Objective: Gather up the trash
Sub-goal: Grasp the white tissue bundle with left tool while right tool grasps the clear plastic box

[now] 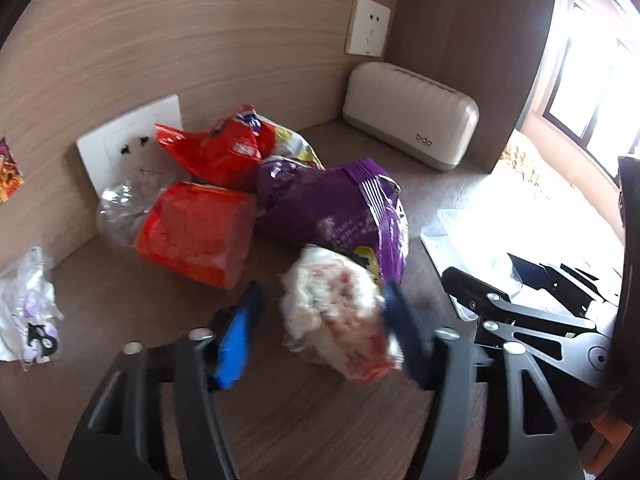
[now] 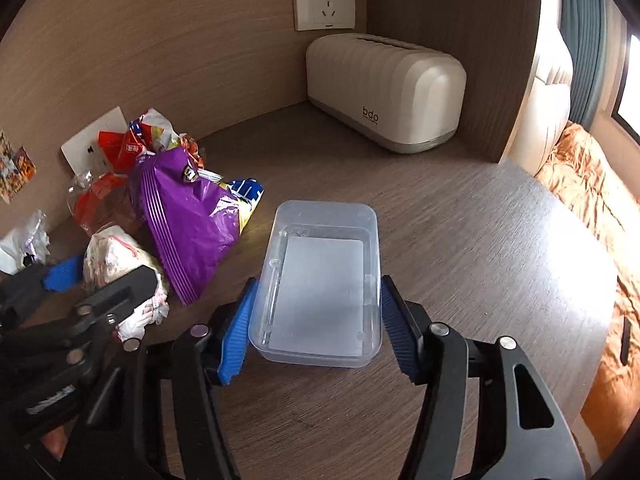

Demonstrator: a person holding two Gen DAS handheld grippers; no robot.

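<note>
A pile of trash lies on the wooden desk by the wall: a purple snack bag (image 1: 340,208) (image 2: 188,216), red wrappers (image 1: 196,232) (image 1: 220,148), and a crumpled white-and-red wrapper (image 1: 336,316) (image 2: 116,264). My left gripper (image 1: 320,316) is open, its blue pads on either side of the crumpled wrapper, close to it. My right gripper (image 2: 316,312) is open around the near end of a clear plastic box (image 2: 320,280), which stands empty on the desk; whether the pads touch its walls I cannot tell.
A beige ribbed tissue box (image 2: 384,92) (image 1: 408,116) stands in the back corner under a wall socket (image 2: 324,0). A small clear wrapper (image 1: 32,312) lies at the far left. A bed with an orange cover (image 2: 600,240) is beyond the desk's right edge.
</note>
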